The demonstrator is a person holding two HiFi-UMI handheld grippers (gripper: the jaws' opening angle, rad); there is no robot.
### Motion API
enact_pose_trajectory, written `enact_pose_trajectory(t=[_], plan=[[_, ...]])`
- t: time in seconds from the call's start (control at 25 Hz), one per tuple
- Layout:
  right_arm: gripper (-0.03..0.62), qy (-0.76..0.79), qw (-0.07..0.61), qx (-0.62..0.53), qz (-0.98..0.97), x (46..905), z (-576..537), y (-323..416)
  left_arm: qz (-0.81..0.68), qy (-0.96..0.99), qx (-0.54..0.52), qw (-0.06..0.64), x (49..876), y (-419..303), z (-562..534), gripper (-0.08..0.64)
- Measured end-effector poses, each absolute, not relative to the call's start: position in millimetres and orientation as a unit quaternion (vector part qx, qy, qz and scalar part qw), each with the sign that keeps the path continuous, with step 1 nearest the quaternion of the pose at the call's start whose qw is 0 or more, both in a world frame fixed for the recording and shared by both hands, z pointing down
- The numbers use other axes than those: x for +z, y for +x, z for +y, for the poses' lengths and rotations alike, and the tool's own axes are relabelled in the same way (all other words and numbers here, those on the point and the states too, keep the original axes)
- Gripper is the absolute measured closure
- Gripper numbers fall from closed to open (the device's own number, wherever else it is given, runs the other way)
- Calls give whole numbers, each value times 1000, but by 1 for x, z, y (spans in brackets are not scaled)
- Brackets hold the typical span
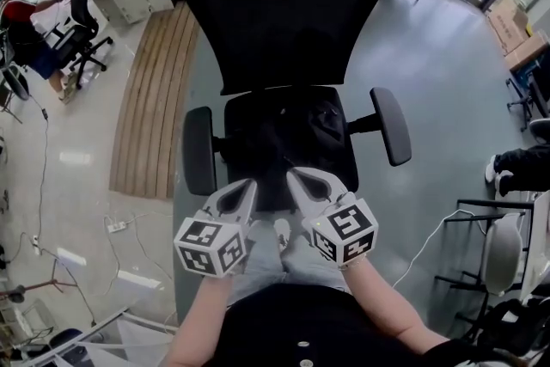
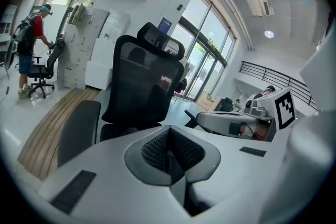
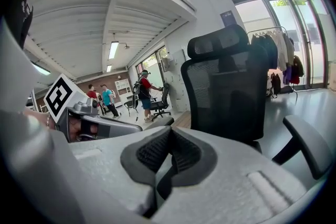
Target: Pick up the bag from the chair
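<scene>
A black office chair (image 1: 288,13) faces me in the head view. On its seat lies a dark bag (image 1: 292,129) that is hard to tell from the black cushion. My left gripper (image 1: 247,185) and right gripper (image 1: 295,178) hover side by side at the seat's front edge, both shut with nothing in them. The left gripper view shows its shut jaws (image 2: 169,152), the chair's mesh back (image 2: 139,84) beyond them, and the right gripper (image 2: 236,123) alongside. From the right gripper (image 3: 170,152), shut as well, I see the chair back (image 3: 228,86) and the left gripper (image 3: 89,123).
The chair's armrests (image 1: 199,150) (image 1: 391,125) stick out on both sides. A strip of wooden slats (image 1: 155,99) runs along the floor at the left, with cables (image 1: 120,223) nearby. Another office chair (image 1: 82,21) and a person stand far left. Metal chair frames (image 1: 503,253) stand at the right.
</scene>
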State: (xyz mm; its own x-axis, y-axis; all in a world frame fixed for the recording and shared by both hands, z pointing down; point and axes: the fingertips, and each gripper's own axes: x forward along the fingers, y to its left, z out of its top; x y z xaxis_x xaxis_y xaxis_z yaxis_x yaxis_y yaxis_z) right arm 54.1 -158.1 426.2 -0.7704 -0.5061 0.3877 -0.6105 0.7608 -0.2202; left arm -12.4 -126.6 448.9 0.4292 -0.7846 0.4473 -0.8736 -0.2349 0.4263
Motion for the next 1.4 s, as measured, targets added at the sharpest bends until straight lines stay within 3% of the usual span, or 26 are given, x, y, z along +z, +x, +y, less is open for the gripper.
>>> enact_pose_trajectory(t=[0.48,0.72,1.4], plan=[[592,315,191,190,-910,454,-167,43,-527,764,63,367,478,-27,-126,545],[592,315,192,212,-905,473,-174,39,-522,769,92,358,497,-22,-132,545],[591,312,240,272,-878,571,-197,31,-513,752,97,402,573,-11,-151,545]])
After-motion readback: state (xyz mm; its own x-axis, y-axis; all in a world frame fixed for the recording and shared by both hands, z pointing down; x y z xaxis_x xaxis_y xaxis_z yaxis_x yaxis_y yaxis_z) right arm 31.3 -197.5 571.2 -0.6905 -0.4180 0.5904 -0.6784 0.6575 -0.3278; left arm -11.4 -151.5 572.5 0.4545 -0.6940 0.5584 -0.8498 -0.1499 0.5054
